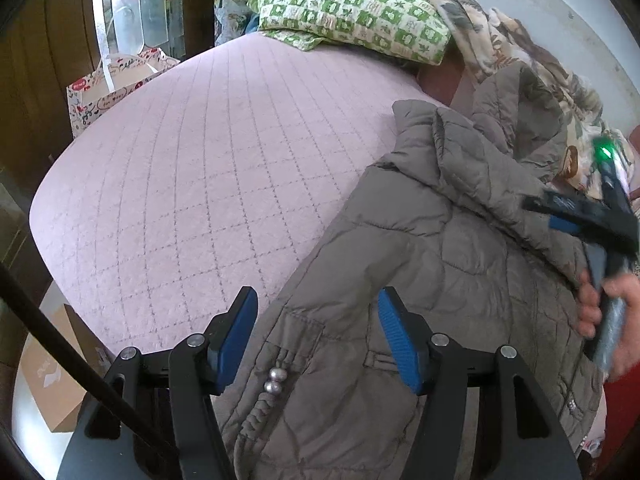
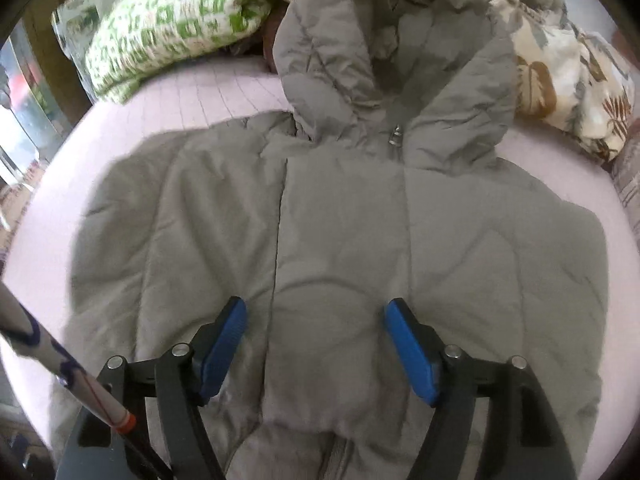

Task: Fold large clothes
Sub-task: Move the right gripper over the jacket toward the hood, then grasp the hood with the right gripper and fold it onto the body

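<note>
A grey-brown quilted hooded jacket (image 2: 340,208) lies spread flat on the pink quilted bed (image 1: 180,168), front up and zipped, hood toward the pillows. My left gripper (image 1: 318,320) hovers open over the jacket's lower left side, beside a pocket trimmed with silver beads (image 1: 272,380). Above the middle of the jacket's front, my right gripper (image 2: 316,328) also stands open, its blue pads either side of the zip line and pressing on nothing. The left wrist view catches the right gripper (image 1: 568,212) blurred at the far right, with a hand (image 1: 612,312) around its handle.
A green-and-white checked pillow (image 1: 352,4) and a crumpled floral blanket (image 2: 568,72) lie at the head of the bed. A printed gift bag (image 1: 116,84) and a cardboard box (image 1: 52,380) stand on the floor off the bed's left edge.
</note>
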